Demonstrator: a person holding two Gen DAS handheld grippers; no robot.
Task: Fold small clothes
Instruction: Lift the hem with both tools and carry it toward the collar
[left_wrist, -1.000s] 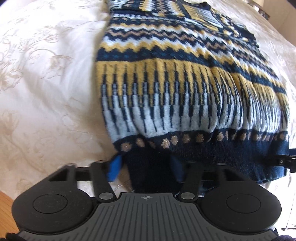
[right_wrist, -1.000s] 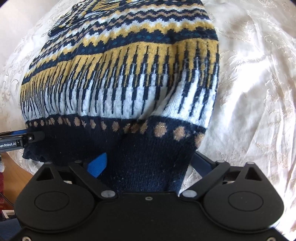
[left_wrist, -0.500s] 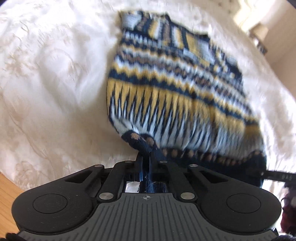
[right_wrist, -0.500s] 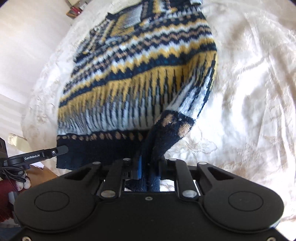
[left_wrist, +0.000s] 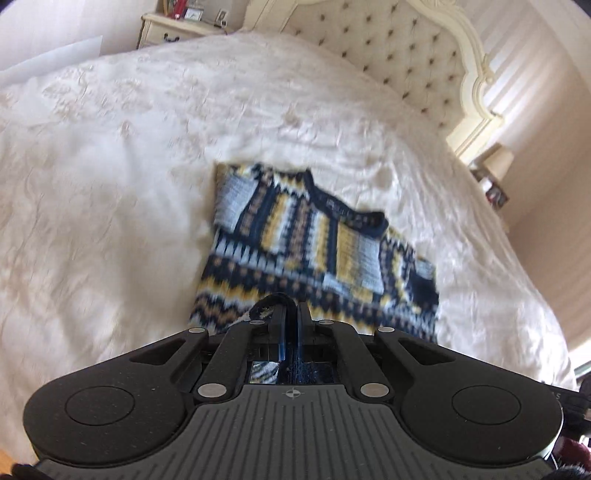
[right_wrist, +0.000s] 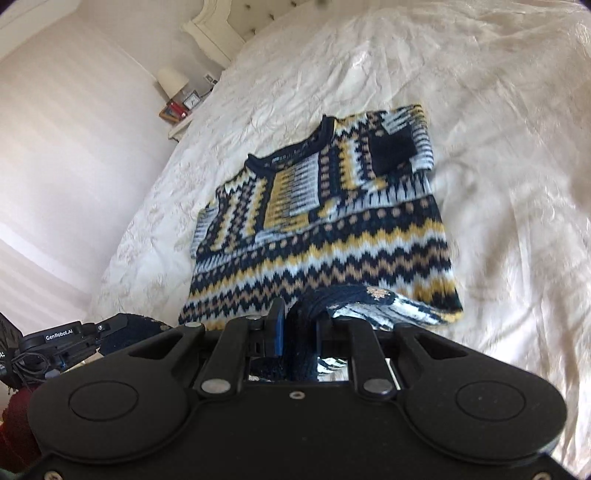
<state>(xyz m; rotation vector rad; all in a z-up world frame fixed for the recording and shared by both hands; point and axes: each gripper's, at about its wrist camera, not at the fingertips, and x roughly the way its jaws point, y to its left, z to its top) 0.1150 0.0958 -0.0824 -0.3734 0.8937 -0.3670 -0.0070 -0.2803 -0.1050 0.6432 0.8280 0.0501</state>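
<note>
A navy, yellow and pale blue patterned knit sweater (left_wrist: 317, 254) lies on the white bedspread (left_wrist: 110, 184), its neck end far from me. It also shows in the right wrist view (right_wrist: 321, 229). My left gripper (left_wrist: 291, 317) is shut on the sweater's navy hem at its left corner and holds it lifted above the bed. My right gripper (right_wrist: 299, 321) is shut on the hem at the right corner, also lifted, and the hem (right_wrist: 373, 299) curls back over the sweater's body. The left gripper (right_wrist: 74, 332) shows at the left edge of the right wrist view.
A cream tufted headboard (left_wrist: 406, 55) stands at the far end of the bed. A nightstand (left_wrist: 173, 29) is at the far left in the left wrist view. Another nightstand with a lamp (right_wrist: 173, 81) and a clock shows in the right wrist view.
Both grippers closed on the sweater's hem, then rose and carried it forward toward the neck. The bottom part now folds over the body.
</note>
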